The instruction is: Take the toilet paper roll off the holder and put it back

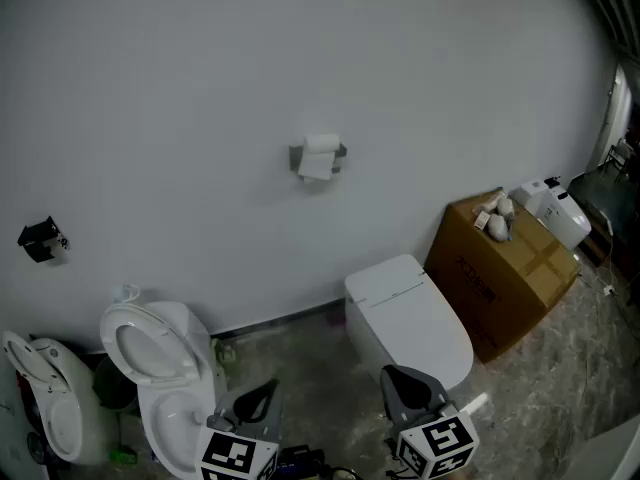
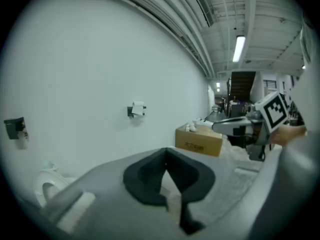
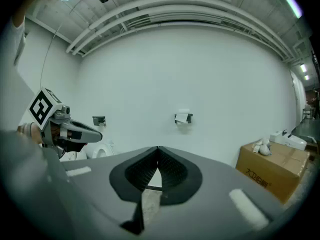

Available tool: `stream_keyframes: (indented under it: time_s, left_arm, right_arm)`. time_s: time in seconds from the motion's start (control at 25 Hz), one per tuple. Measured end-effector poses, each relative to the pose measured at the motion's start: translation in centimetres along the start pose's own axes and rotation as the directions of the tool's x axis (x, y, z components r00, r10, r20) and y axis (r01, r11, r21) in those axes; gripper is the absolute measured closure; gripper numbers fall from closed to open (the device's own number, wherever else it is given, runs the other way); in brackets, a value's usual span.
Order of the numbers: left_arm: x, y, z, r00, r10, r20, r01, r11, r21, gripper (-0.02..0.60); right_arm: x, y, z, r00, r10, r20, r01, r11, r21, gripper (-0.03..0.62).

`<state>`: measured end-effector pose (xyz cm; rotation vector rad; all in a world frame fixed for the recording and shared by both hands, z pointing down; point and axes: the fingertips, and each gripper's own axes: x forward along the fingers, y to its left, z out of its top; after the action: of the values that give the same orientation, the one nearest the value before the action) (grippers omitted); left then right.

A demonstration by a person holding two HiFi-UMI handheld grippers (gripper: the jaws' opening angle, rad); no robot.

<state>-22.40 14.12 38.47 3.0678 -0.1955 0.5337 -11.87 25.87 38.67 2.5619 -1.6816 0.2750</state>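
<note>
Toilet paper roll (image 1: pixel 321 146) on holder (image 1: pixel 342 153); left gripper (image 1: pixel 268 386), right gripper (image 1: pixel 390 375) closed, empty, low, nearly level.

Toilet paper roll (image 1: pixel 321 144): white, cylindrical; seated on the holder (image 1: pixel 297 157); axis level and parallel to the wall; a loose sheet hangs from its front face, its lower edge reaching just below the holder. Holder: dark grey bracket; fixed to the plain white wall; one short arm shows at each end of the roll; both arms project outward from the wall.
</note>
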Motion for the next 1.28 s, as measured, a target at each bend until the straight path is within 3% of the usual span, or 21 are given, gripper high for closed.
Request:
stream_keyframes:
  time_s: [0.56,0.84,0.92,0.96,1.08,1.28]
  left_arm:
    - [0.3,-0.1,0.5,1.000,0.005,0.014,-0.005,1.000,-0.011,0.584]
    - [0.1,0.3,1.1,0.998,0.041,0.053,-0.037,0.997,-0.070,0.583]
    - [0.0,0.0,1.0,0.998,0.029,0.051,-0.026,0.997,-0.075,0.494]
    - [0.0,-0.2,1.0,0.998,0.026,0.050,-0.023,0.997,-0.072,0.492]
    - [-0.1,-1.0,1.0,0.998,0.030,0.049,-0.026,0.997,-0.069,0.483]
    - [-0.2,-1.8,1.1,0.998,0.050,0.042,-0.046,0.996,-0.072,0.483]
  right_arm:
    - [0.4,-0.2,0.3,1.000,0.014,-0.010,-0.014,1.000,-0.002,0.591]
    - [0.3,-0.2,0.4,1.000,0.022,0.003,-0.022,0.999,0.038,0.588]
    - [0.0,-0.2,0.5,0.999,0.036,0.025,-0.038,0.996,0.076,0.586]
    - [-0.1,-0.3,0.6,0.998,0.044,0.035,-0.047,0.994,0.101,0.585]
    - [-0.6,-0.7,0.5,0.997,0.064,0.049,-0.071,0.986,0.154,0.496]
    - [-1.1,-1.4,0.2,0.996,0.078,0.050,-0.085,0.984,0.156,0.482]
